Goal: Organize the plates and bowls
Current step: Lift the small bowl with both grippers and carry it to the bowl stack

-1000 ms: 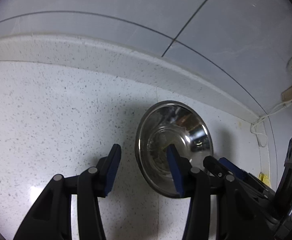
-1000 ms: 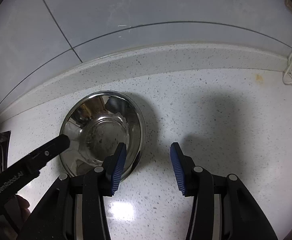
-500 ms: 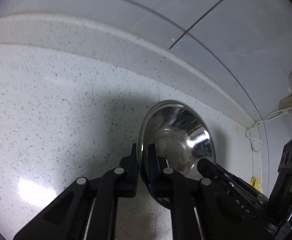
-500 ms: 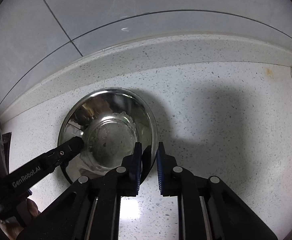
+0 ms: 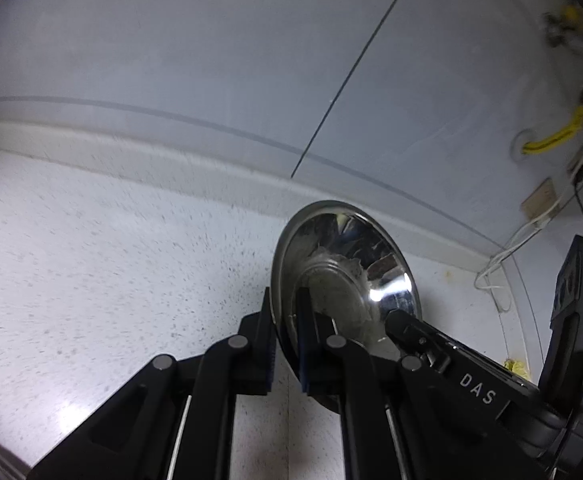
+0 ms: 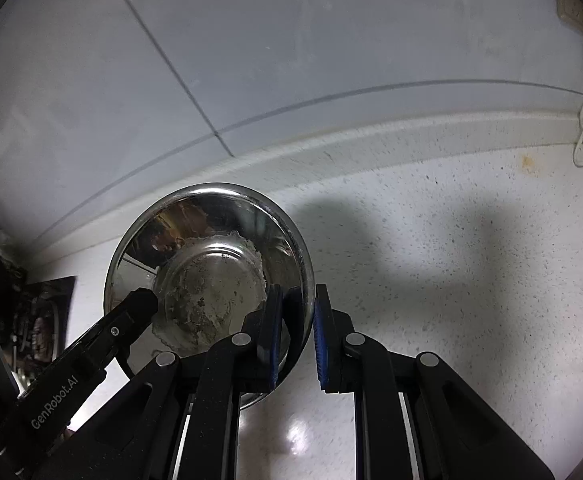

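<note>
Claws (image 5: 285,336) (image 6: 295,336) pinch steel bowl (image 6: 211,264) at opposite rims.

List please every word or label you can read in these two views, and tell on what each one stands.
"DAS": white letters on the right gripper, seen in the left wrist view.
"GenRobot.AI": white letters on the left gripper, seen in the right wrist view.
No other text is readable; the steel bowl shows none.

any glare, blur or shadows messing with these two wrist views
Left wrist view: countertop smeared by motion blur, a glare patch at lower left. Right wrist view: sharper; dark shadows fall across the counter right of the steel bowl, with a bright glare spot near the bottom edge.
</note>
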